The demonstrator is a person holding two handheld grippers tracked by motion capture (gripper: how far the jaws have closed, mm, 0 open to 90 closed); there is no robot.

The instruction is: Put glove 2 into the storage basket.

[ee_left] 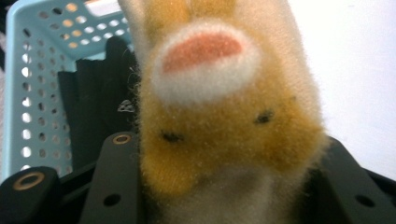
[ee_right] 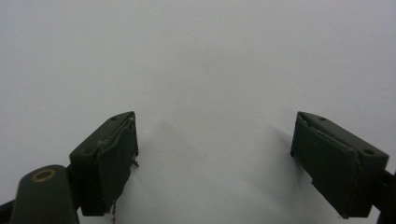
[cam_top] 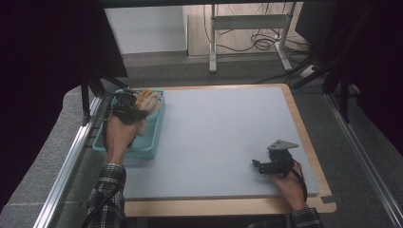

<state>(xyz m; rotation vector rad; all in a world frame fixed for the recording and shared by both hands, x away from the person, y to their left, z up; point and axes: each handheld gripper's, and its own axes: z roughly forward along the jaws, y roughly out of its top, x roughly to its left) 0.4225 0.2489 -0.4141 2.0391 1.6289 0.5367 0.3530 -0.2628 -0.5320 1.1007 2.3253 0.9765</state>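
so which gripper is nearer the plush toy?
Left. The left gripper holds the plush toy over the blue basket; the right gripper rests open, far across the mat.

A pale grey mat (cam_top: 223, 137) covers a wood-edged table (cam_top: 304, 137), with grey carpet floor (cam_top: 361, 142) around it. Beyond stands a metal-legged frame (cam_top: 247, 33), perhaps a desk, with cables (cam_top: 266, 40) on light flooring. Dark curtains (cam_top: 43, 71) flank both sides.

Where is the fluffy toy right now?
The plush toy is clamped in the left tool, over the far end of the blue basket at the table's left edge.
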